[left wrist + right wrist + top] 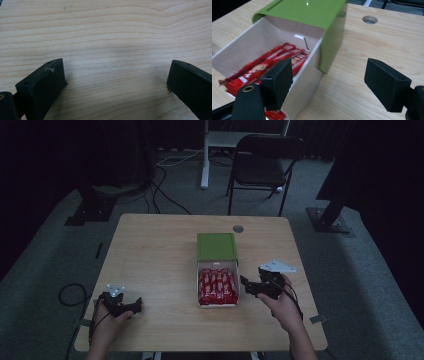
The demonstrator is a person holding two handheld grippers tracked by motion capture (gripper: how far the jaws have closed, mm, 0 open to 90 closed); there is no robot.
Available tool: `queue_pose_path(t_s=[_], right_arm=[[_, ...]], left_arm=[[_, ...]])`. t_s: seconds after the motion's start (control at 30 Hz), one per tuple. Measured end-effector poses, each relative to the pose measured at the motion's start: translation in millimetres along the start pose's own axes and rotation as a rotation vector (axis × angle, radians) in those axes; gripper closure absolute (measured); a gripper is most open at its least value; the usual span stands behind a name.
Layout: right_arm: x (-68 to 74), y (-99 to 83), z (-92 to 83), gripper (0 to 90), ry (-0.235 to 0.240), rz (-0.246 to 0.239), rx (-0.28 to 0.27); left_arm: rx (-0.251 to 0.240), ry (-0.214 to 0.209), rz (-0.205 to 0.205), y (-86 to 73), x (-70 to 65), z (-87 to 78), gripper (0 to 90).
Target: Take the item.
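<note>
Right tongs (pixel 246 286) agape | beside white drawer (pixel 218 303) of red sachets (pixel 217 285)

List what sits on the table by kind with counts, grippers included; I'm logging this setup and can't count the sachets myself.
Green sleeve: 1
White drawer tray, pulled out: 1
Red sachets: a packed batch, exact number can't be told
Handheld tongs: 2, left gripper and right gripper, both open and empty
Total: 4, plus the sachets

The red sachets (pixel 264 66) run partly hidden under the green sleeve (pixel 304 11).
</note>
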State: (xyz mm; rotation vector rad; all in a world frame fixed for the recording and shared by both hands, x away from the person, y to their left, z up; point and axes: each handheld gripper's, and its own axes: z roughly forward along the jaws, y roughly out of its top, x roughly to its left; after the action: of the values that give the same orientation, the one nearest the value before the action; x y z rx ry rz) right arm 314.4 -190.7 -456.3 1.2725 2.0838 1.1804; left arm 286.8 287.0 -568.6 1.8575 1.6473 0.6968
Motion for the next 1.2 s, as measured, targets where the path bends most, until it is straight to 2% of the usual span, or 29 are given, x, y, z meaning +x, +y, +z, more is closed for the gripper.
queue_pose_path(t_s=[0.03,0.37,0.63,0.7,0.83,1.03,1.2], right_arm=[[5.3,2.9,2.4,22.0,0.01,-0.009,0.001],[26.6,10.8,15.7,22.0,0.055,-0.035,0.008],[41.3,11.6,27.8,22.2,0.085,-0.036,0.021],[44.1,11.3,30.5,22.2,0.093,-0.022,0.024],[50.0,11.9,34.7,22.2,0.097,-0.01,0.022],[63.1,12.0,42.1,22.8,0.108,-0.03,0.029],[73.7,10.5,48.8,24.5,0.099,-0.05,0.039]], left_arm=[[0.0,0.0,0.0,0.0,0.0,0.0,2.4],[0.0,0.0,0.0,0.0,0.0,0.0,2.4],[-0.001,0.0,-0.001,0.0,-0.1,0.0,2.4],[-0.001,0.0,-0.001,0.0,-0.1,0.1,2.4],[-0.001,0.0,-0.001,0.0,-0.1,0.1,2.4],[-0.001,0.0,-0.001,0.0,-0.1,0.1,2.4],[-0.001,0.0,-0.001,0.0,-0.1,0.1,2.4]])
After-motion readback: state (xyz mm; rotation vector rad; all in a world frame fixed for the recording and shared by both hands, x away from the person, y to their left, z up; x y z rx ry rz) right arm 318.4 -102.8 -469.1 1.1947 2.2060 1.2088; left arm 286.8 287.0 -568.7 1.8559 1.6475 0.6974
